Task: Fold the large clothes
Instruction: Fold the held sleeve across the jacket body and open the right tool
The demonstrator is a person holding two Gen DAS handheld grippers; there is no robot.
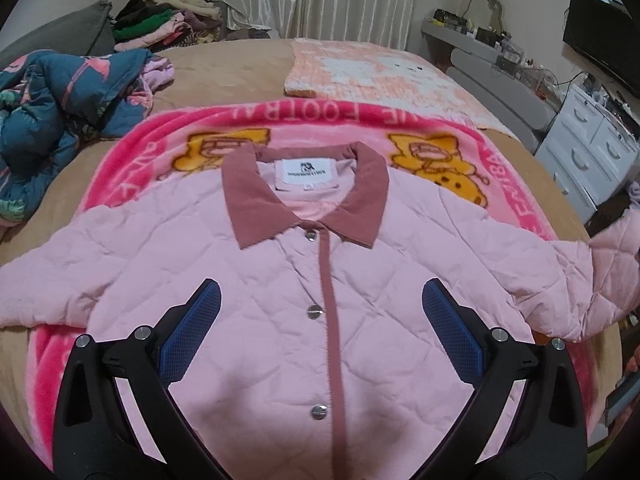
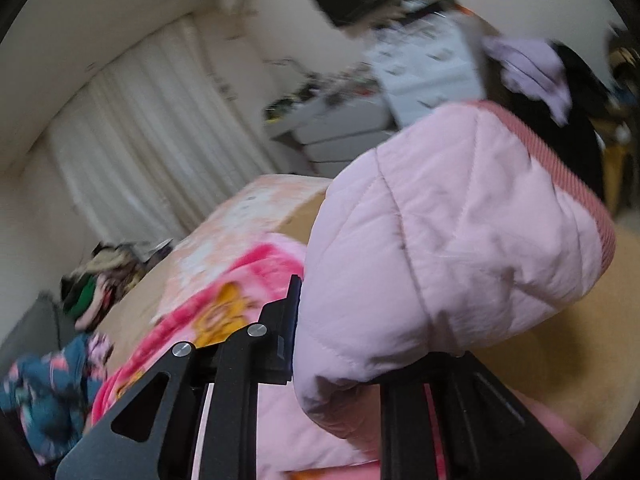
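my right claw [image 2: 320,344] is clamping the pale pink quilted jacket's [image 1: 304,280] sleeve, which is hiding one finger. my left claw [image 1: 320,328] is hovering open over the jacket lying on a bright pink cartoon blanket [image 1: 500,168].

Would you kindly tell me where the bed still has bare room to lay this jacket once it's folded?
Bare tan bedcover lies between the blue floral quilt and the peach checked blanket. A narrower strip runs along the pink cartoon blanket. The clothes pile crowds the far corner; the pink jacket covers the near middle.
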